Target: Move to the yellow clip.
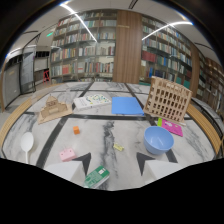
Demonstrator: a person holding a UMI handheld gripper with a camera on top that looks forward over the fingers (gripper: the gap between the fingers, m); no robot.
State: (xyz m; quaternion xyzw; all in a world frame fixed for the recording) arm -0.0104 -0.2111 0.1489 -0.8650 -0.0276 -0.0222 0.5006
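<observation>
The yellow clip (118, 147) is a small pale-yellow piece lying on the marble table (125, 127). It sits just ahead of my gripper (114, 163), roughly on the line midway between the two fingers. The dark fingertips (83, 163) stand wide apart, so the gripper is open and holds nothing. A green circuit-board-like card (96, 177) lies between the fingers, nearer the left one. Everything below the fingertips is hidden in black.
A blue bowl (159, 139) stands right of the clip, and a pink block (67, 154) lies to its left. Farther off are an orange cube (76, 130), a white spoon (27, 143), a blue sheet (127, 106), a wooden rack (168, 99), a wooden model (53, 109) and a pink card (172, 127).
</observation>
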